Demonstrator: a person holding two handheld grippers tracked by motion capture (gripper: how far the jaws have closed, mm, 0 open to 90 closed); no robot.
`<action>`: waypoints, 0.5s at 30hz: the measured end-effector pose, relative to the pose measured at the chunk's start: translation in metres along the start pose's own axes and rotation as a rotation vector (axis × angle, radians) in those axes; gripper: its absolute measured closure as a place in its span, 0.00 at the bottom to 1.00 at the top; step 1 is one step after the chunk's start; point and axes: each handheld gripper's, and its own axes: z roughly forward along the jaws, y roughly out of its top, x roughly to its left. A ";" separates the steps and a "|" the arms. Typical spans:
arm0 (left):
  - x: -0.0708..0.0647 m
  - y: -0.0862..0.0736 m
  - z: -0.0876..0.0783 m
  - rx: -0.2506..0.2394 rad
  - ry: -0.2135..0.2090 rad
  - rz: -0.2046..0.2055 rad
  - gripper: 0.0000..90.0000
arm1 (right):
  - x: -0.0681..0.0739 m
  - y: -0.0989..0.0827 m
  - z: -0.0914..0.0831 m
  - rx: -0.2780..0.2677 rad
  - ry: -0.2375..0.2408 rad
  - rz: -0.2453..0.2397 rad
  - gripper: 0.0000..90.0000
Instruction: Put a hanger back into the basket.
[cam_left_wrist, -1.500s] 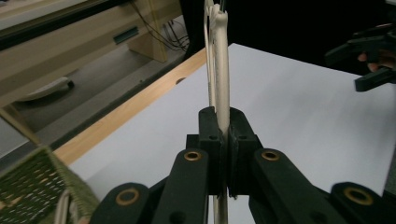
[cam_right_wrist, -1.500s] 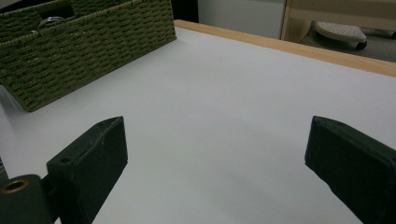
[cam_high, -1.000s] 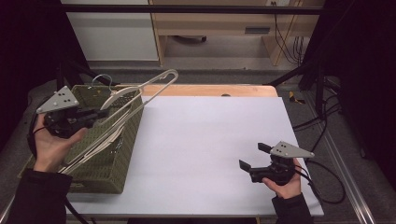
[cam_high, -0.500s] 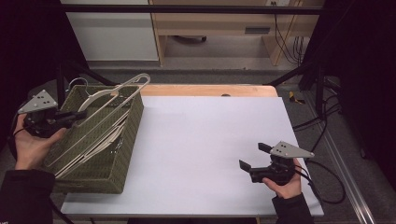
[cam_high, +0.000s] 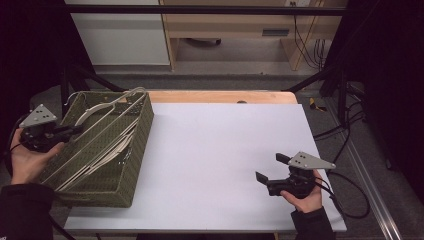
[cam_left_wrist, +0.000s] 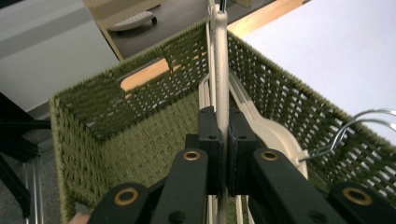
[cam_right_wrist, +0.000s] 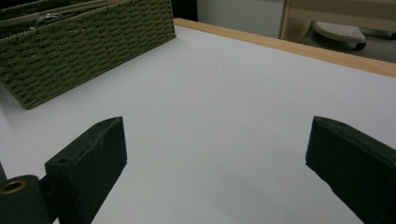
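From the high view, your left tool (cam_high: 75, 130) sat at the left edge of the desk (cam_high: 215, 150), its jaws reaching over the left rim of the green woven basket (cam_high: 135, 150). The basket stood tilted on the desk's left side, partly overhanging the edge. Inside it lay several pale wooden hangers (cam_high: 107, 150), stacked lengthwise, with their wire hooks at the far end. Your right tool (cam_high: 267, 170) rested low over the desk's right near corner, well apart from the basket, jaws spread wide with nothing between them.

In the left gripper view, your left tool (cam_left_wrist: 223, 140) was clamped tight on the thin edge of one cream hanger (cam_left_wrist: 219, 70), which ran straight up between the two black pads (cam_left_wrist: 208, 135) toward the far wall of the basket (cam_left_wrist: 116, 130). Other hangers lay just to the right of the gripped one, against the basket's right-hand wall, and two silver wire hooks (cam_left_wrist: 364, 119) curved over that wall. The white desk (cam_left_wrist: 336, 51) showed beyond it.

In the right gripper view, your right tool (cam_right_wrist: 219, 154) stood fully parted, the two dark pads (cam_right_wrist: 93, 158) far to either side with bare white desk (cam_right_wrist: 219, 93) between them. The basket (cam_right_wrist: 88, 46) sat in the upper left, well away, with a hook (cam_right_wrist: 46, 18) just visible above its rim.
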 end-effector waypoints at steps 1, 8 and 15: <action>0.000 -0.002 0.001 0.010 0.005 0.003 0.96 | 0.000 0.000 0.000 0.000 -0.001 0.000 0.07; -0.006 -0.021 0.016 0.066 0.031 0.018 0.96 | 0.000 0.000 0.001 0.001 0.001 0.000 0.07; -0.013 -0.042 0.035 0.111 0.039 0.022 0.96 | 0.000 -0.001 0.001 0.000 0.000 -0.003 0.07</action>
